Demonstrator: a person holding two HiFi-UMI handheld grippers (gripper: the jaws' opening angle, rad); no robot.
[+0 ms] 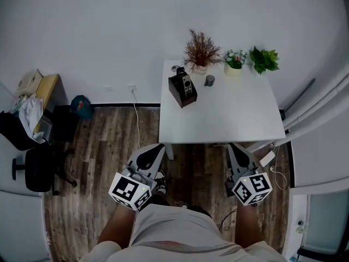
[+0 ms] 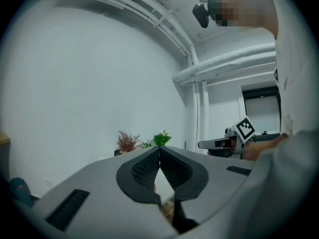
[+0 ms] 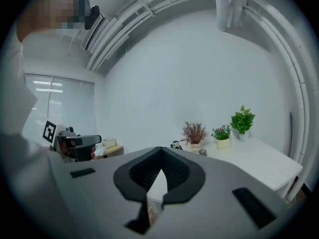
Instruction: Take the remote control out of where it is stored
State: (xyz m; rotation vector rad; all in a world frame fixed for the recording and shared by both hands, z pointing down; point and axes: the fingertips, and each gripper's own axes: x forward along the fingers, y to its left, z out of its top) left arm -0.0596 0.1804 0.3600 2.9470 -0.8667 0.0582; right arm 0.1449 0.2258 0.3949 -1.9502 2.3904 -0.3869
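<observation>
White counter (image 1: 229,113) pushed against a plain white wall (image 1: 109,31), wood-plank floor (image 1: 103,146) under it. White pipes (image 1: 322,108) run down the right side of the room.

Remote control (image 1: 186,84) stands tilted in a dark box holder (image 1: 175,91) at the counter's far left corner, top end sticking out. Its buttons are too small to read.

Small grey cup (image 1: 210,80) sits just right of the holder, not touching. Along the wall behind: a dried reddish plant (image 1: 200,51), a small flowering plant (image 1: 235,59) and a green plant (image 1: 264,59).

Left of the counter are a black office chair (image 1: 38,168), a yellow side desk (image 1: 46,89) with clutter and a teal thing (image 1: 80,107) on the floor. A white cable (image 1: 136,116) drops from the wall; a white adaptor (image 1: 267,158) lies by the right counter leg.

My left gripper (image 1: 157,148) and right gripper (image 1: 234,147) hover over the floor at the counter's near edge, well apart from the holder. Left fingers (image 2: 144,171) are pressed together at the tips, nothing between. Right fingers (image 3: 144,173) are the same, closed and empty. Each marker cube (image 1: 130,191) carries black-and-white square patterns, no words.
</observation>
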